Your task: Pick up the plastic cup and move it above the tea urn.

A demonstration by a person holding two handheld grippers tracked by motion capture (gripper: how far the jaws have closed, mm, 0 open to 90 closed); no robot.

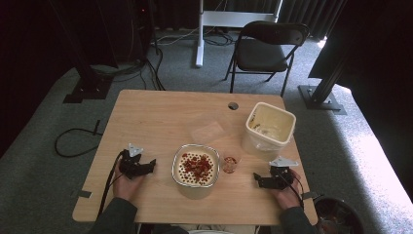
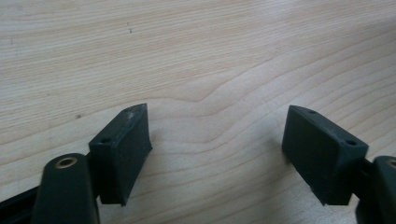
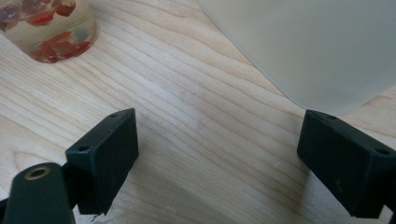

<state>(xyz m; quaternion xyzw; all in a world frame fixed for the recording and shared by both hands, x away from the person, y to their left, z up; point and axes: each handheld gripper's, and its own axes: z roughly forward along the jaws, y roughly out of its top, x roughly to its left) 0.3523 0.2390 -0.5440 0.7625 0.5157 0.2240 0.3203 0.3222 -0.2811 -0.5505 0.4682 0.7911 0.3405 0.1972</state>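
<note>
We rest both tongs, left (image 1: 152, 163) and right (image 1: 255, 178), wide apart and empty on the desk (image 1: 160, 117), beside the berry-topped tub (image 1: 196, 168). Next we probably reach for the small berry cup (image 1: 230, 164), just right of it.

From my seat the high view is soft and low in detail: dark around the top corners, with hard daylight blowing out the floor (image 1: 384, 161) at the right edge. The tabletop (image 1: 160, 117) is evenly lit; both gripper views are bright, jaws casting faint shadows.
</note>
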